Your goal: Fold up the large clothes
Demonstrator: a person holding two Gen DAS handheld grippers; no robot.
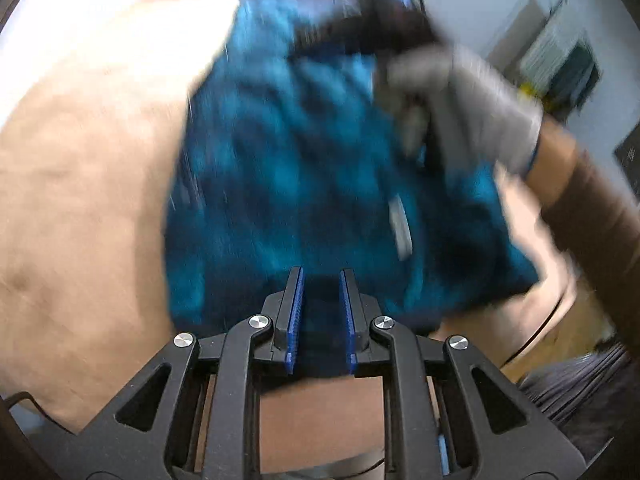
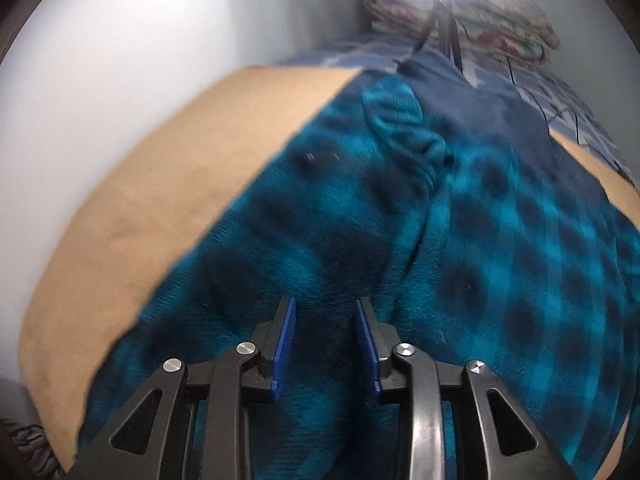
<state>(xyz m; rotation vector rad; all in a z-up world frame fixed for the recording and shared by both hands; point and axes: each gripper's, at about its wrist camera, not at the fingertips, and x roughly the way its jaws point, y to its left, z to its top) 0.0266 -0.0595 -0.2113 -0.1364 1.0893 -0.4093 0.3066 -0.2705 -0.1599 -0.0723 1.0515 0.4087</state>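
A teal and dark-blue checked fleece garment (image 1: pixel 280 160) lies spread on a tan cover (image 1: pixel 80 160). My left gripper (image 1: pixel 321 274) hangs just over its near edge. Its blue pads stand a little apart, with dark fleece showing in the gap and nothing pinched. A white label (image 1: pixel 400 224) shows on the fleece. In the right wrist view, the garment (image 2: pixel 480 240) fills the middle, with a bunched fold (image 2: pixel 404 128) farther back. My right gripper (image 2: pixel 325 302) is open low over the fleece. A grey-gloved hand (image 1: pixel 480 104), blurred, carries it at the garment's far right.
The tan cover (image 2: pixel 160 200) ends at a white wall (image 2: pixel 100 60) on the left. A navy cloth (image 2: pixel 480 100) lies beyond the fleece, then a blue checked sheet (image 2: pixel 560 96) and a folded patterned quilt (image 2: pixel 500 20). A brown sleeve (image 1: pixel 592 208) crosses the right side.
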